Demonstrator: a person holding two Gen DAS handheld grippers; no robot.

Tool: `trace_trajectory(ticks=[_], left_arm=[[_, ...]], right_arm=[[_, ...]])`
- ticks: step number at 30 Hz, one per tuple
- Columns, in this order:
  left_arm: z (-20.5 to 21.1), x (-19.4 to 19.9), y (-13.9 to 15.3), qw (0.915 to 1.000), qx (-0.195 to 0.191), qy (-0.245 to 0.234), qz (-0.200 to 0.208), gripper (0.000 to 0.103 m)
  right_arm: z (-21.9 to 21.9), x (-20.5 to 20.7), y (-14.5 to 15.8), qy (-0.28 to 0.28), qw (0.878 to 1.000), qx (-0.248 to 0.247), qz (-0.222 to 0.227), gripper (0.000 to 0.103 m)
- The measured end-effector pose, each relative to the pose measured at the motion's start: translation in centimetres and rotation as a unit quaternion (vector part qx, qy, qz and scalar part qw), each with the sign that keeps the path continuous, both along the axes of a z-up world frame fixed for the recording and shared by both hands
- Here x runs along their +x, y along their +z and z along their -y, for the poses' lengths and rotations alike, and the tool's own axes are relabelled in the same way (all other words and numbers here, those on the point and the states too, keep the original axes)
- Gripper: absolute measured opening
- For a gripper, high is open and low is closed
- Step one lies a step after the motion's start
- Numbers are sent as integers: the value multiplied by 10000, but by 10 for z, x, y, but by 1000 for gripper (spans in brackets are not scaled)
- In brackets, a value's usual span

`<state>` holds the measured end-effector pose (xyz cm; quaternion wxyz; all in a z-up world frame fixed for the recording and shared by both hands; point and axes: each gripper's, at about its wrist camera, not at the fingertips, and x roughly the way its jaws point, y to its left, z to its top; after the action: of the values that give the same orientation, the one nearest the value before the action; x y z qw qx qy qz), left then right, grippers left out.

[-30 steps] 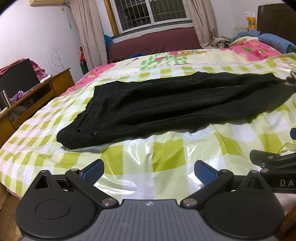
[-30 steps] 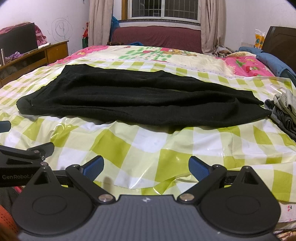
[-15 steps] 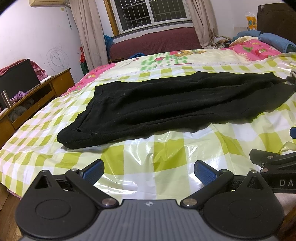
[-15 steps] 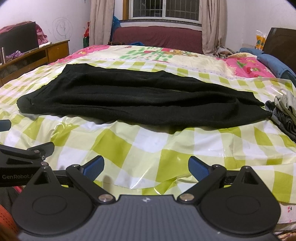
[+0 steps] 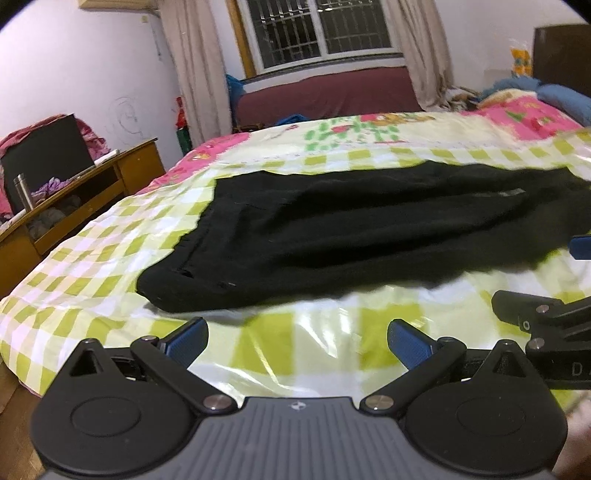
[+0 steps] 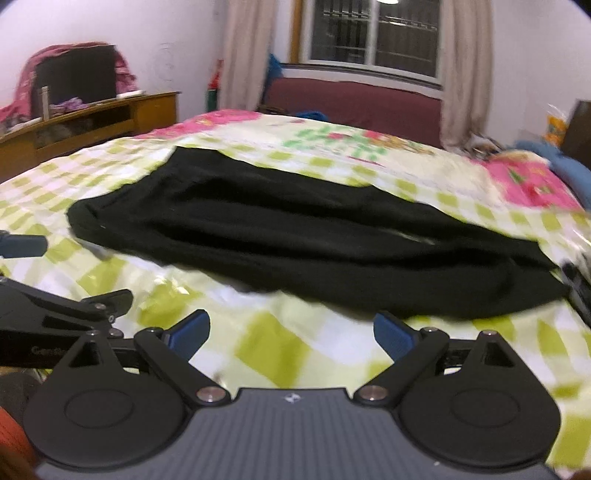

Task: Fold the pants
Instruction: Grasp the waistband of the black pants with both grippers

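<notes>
Soft black pants (image 5: 354, 236) lie flat across the glossy green-checked sheet (image 5: 321, 343), edges perhaps blurred by motion. Left gripper (image 5: 295, 341) and right gripper (image 6: 290, 334) hover near, blue pads spread wide, empty.

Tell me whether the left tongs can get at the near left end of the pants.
Probably yes: the left tongs are open, and only bare checked bedcover lies between them and the black pants.

green checked bedspread (image 5: 110, 258), wooden desk (image 5: 74, 192), maroon couch (image 6: 354, 107) under barred window (image 5: 321, 33), beige curtains (image 5: 195, 66)
</notes>
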<state>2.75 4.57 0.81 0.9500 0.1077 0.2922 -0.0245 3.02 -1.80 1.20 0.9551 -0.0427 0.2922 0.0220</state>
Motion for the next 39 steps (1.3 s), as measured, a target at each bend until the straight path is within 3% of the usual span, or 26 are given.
trace_trajectory(ticks=[5,11,14,16,18,19,22,25,27,30,33,36,39], left_arm=[[-44,50,-5,9990,-171,424,12,103],[-108,110,-21,9942,-588,867,-255,103],[-129,130,-33,9928,-623,907,-474,103],[-144,144,-39,9893,-897,873,-752,103],[-157,157,-40,9838,-1253,800,-1000,103],[-162,162,-40,9813,-1391,774,-1079,101],[-170,179,-39,9746,-1667,683,-1330,74],[-174,186,-39,9755,-1579,629,-1399,56],[-188,189,-37,9714,-1687,709,-1511,48],[-207,191,-34,9678,-1708,764,-1685,46],[-216,194,-29,9744,-1226,739,-1733,45],[-233,201,-26,9744,-878,833,-1893,45],[-239,209,-20,9745,-596,824,-1999,46]], right_arm=[[-35,45,3,623,9976,-292,8,92],[-85,113,-11,1780,9818,-634,-202,76],[-111,141,-27,2436,9658,-673,-573,62],[-127,153,-37,2678,9577,-721,-774,49],[-135,164,-39,2723,9550,-641,-991,45],[-139,168,-37,2675,9552,-635,-1092,42],[-148,179,-29,2547,9543,-531,-1474,28],[-154,188,-26,2450,9512,-499,-1811,21],[-161,189,-25,2409,9494,-595,-1927,18],[-173,188,-21,2438,9454,-486,-2106,16],[-192,187,-20,2420,9424,-273,-2294,15],[-218,184,-24,2477,9376,-99,-2440,15],[-239,184,-26,2311,9376,104,-2596,26]])
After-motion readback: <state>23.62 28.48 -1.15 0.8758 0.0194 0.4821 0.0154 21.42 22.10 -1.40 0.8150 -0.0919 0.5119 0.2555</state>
